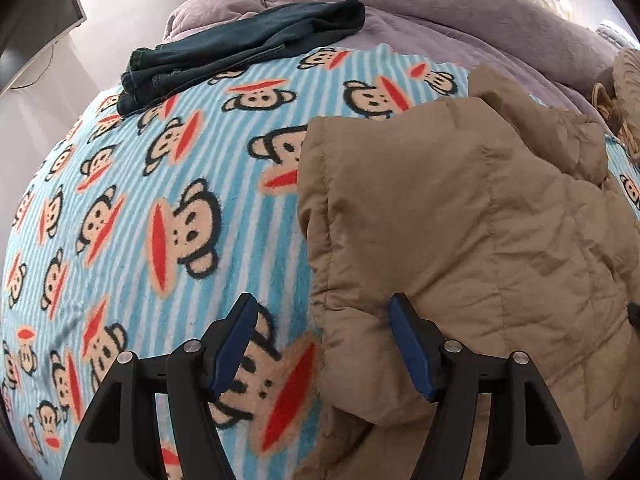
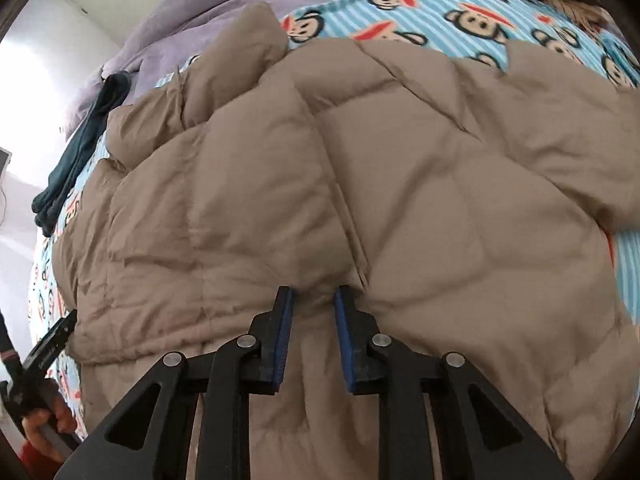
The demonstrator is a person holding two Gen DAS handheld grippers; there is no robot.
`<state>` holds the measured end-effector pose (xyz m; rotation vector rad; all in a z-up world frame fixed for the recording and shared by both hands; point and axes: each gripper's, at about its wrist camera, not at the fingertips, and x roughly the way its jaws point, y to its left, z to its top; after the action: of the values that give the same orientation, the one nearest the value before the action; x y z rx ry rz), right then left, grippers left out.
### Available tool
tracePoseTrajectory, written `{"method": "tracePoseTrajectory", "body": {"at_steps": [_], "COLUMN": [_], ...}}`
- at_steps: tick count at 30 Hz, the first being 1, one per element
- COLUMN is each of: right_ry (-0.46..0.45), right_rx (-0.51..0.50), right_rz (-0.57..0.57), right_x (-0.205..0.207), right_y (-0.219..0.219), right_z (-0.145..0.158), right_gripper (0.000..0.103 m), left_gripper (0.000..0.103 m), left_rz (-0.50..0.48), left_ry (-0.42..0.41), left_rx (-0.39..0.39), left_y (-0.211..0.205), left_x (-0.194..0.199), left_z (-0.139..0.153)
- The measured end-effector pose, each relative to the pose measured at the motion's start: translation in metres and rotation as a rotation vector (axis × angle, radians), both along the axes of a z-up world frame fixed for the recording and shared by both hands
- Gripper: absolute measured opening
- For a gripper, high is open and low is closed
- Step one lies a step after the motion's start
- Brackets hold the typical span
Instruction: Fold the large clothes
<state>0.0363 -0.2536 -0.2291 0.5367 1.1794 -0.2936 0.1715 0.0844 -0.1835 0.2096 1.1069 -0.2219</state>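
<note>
Leftmost, dark jeans [image 1: 240,48] lie on the monkey-print blanket [image 1: 160,200]. Next, the left gripper [image 1: 322,308] has its fingers spread over the tan puffer jacket's [image 1: 460,220] edge, gripping nothing. Further right, the right gripper [image 2: 314,296] stands narrowly parted around a jacket fold; grip unclear.

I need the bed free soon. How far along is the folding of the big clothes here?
Done: the dark denim jeans lie folded at the far edge of the monkey-print striped blanket. In hand: the tan quilted puffer jacket lies spread and rumpled; the left tool straddles its side edge, open, and the right tool sits nearly closed over the middle seam. Left: folding the whole jacket.
</note>
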Motion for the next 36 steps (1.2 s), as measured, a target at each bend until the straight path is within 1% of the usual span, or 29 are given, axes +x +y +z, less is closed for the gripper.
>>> {"method": "tracePoseTrajectory", "body": {"at_steps": [2, 3, 7, 8, 9, 11, 12, 13, 14, 15, 19, 21, 25, 26, 27, 30, 34, 36], "right_ry": [0.001, -0.001, -0.019, -0.020, -0.021, -0.027, -0.033, -0.033, -0.032, -0.034, -0.039, -0.041, -0.057, -0.061, -0.069, -0.084, -0.098, -0.111], "right_rx": [-0.007, -0.002, 0.039, 0.047, 0.059, 0.091, 0.110, 0.121, 0.132, 0.143, 0.171, 0.180, 0.198, 0.205, 0.211, 0.221, 0.232, 0.246], "right_rz": [0.015, 0.018, -0.001, -0.006, -0.013, -0.033, -0.046, -0.055, -0.065, -0.074, -0.107, -0.121, -0.156, -0.165, -0.175, -0.201, -0.227, -0.254], "right_x": [-0.009, -0.012, -0.040, -0.046, -0.056, -0.073, -0.083, -0.091, -0.099, -0.106, -0.128, -0.139, -0.159, -0.163, -0.167, -0.180, -0.192, -0.199], "right_y": [0.000, -0.001, -0.010, -0.010, -0.007, -0.010, -0.012, -0.013, -0.014, -0.017, -0.027, -0.035, -0.060, -0.066, -0.072, -0.091, -0.114, -0.133], "right_z": [0.007, 0.009, 0.026, 0.028, 0.032, 0.037, 0.039, 0.041, 0.041, 0.042, 0.044, 0.046, 0.050, 0.050, 0.051, 0.054, 0.055, 0.054], "right_gripper": [0.022, 0.026, 0.027, 0.033, 0.041, 0.048, 0.050, 0.050, 0.054, 0.058, 0.061, 0.069, 0.072, 0.081, 0.083, 0.083, 0.083, 0.084], "left_gripper": [0.070, 0.070, 0.070, 0.070, 0.070, 0.070, 0.070, 0.074, 0.088, 0.093, 0.093, 0.093, 0.093, 0.093, 0.103, 0.103, 0.103, 0.103], "left_rz": [0.003, 0.000, -0.025, -0.035, -0.043, -0.067, -0.077, -0.092, -0.102, -0.105, -0.141, -0.152, -0.173, -0.178, -0.184, -0.201, -0.226, -0.235], "left_ry": [0.002, 0.001, -0.002, -0.003, -0.004, 0.003, 0.010, 0.022, 0.030, 0.031, 0.048, 0.071, 0.106, 0.109, 0.113, 0.119, 0.125, 0.124], "left_rx": [0.014, 0.014, -0.006, -0.008, -0.007, -0.015, -0.020, -0.027, -0.032, -0.036, -0.041, -0.044, -0.056, -0.057, -0.059, -0.065, -0.054, -0.052], "left_y": [-0.001, -0.002, -0.009, -0.013, -0.016, -0.027, -0.032, -0.038, -0.045, -0.049, -0.076, -0.088, -0.112, -0.118, -0.125, -0.144, -0.169, -0.178], "left_x": [-0.002, -0.005, -0.023, -0.029, -0.034, -0.049, -0.055, -0.063, -0.071, -0.077, -0.108, -0.120, -0.143, -0.147, -0.152, -0.165, -0.176, -0.180], "left_z": [0.007, 0.012, 0.037, 0.043, 0.047, 0.057, 0.059, 0.062, 0.063, 0.066, 0.071, 0.070, 0.069, 0.069, 0.069, 0.069, 0.068, 0.071]}}
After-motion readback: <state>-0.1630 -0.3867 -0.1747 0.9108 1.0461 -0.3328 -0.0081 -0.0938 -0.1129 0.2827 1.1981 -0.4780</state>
